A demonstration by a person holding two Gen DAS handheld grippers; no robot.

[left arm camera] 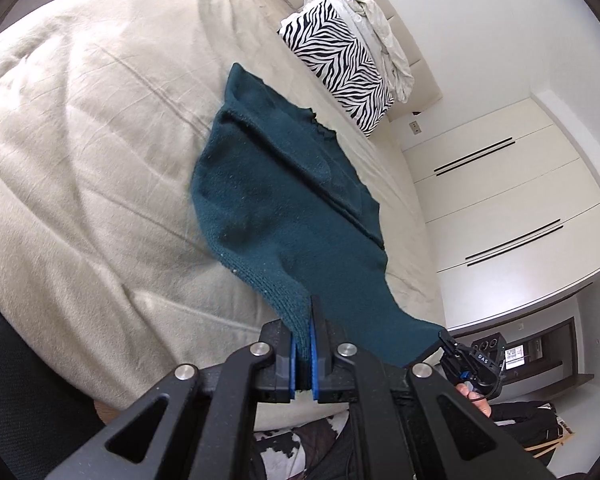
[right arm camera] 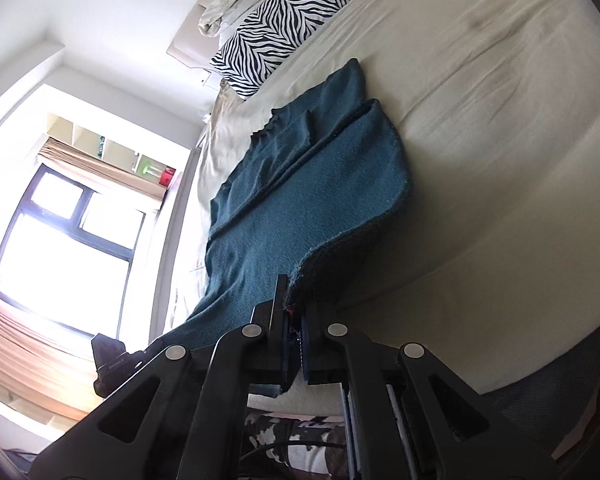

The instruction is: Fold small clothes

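Mid-fold: left tongs and right tongs both clamped on teal knit hem, lifted off bed. Next: carry hem toward neckline, release evenly.

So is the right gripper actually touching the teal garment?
Touching. The right wrist view shows the right gripper shut on the teal garment, its hem pinched between the fingers.

Light: bright daylight from the window, blown out to white glare
Shadows: soft, under the teal knit's folds
Blur: slight smear on the bed sheet, right wrist view
Edges: heavy fisheye bending, dark vignette corners
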